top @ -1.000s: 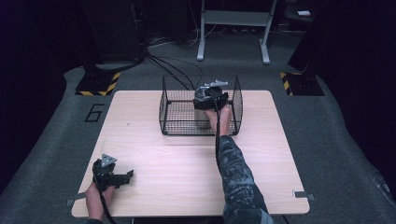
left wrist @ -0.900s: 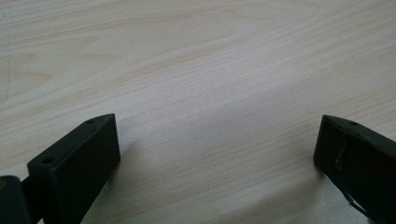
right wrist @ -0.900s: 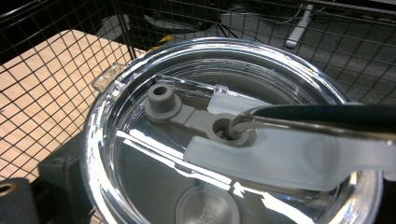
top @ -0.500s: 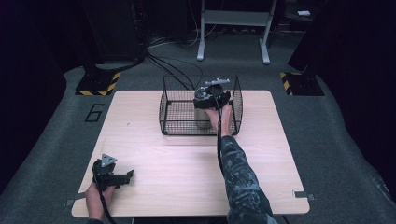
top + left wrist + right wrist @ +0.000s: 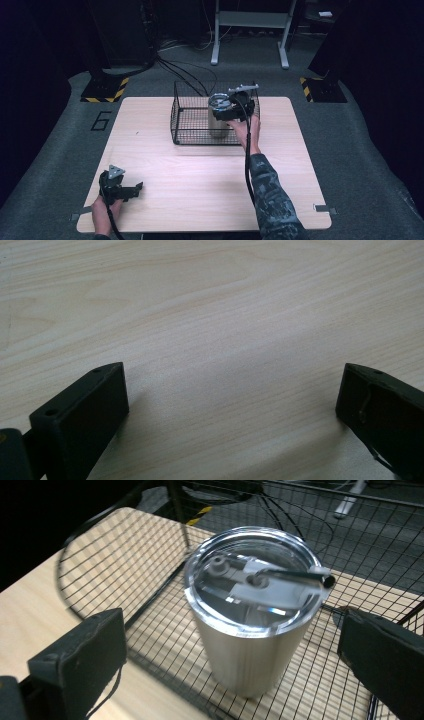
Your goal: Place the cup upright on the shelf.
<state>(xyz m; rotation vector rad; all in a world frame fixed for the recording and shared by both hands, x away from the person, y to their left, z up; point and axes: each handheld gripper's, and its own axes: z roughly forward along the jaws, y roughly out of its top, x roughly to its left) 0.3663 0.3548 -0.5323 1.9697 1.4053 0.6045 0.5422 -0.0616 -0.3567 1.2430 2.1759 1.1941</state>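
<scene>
A steel tumbler [image 5: 218, 121] with a clear lid and a straw stands upright inside the black wire basket [image 5: 192, 131] at the back of the wooden table [image 5: 200, 180]. My right gripper [image 5: 227, 111] is over the basket, level with the tumbler's top, and open. In the right gripper view the tumbler [image 5: 250, 640] stands on the basket's floor [image 5: 150, 630] between the spread jaws of that gripper [image 5: 230, 625], and neither jaw touches it. My left gripper [image 5: 134, 188] rests near the table's front left corner. It is open, with bare wood [image 5: 200, 315] between its jaws [image 5: 232, 385].
The basket's wire walls surround the tumbler on all sides. Bare tabletop lies between the basket and the front edge. Beyond the table are a metal stand's legs [image 5: 250, 35], floor cables [image 5: 185, 70] and yellow-black striped blocks [image 5: 105, 90].
The right gripper has shifted slightly to the right at the tumbler's top. The left gripper has stayed where it was.
</scene>
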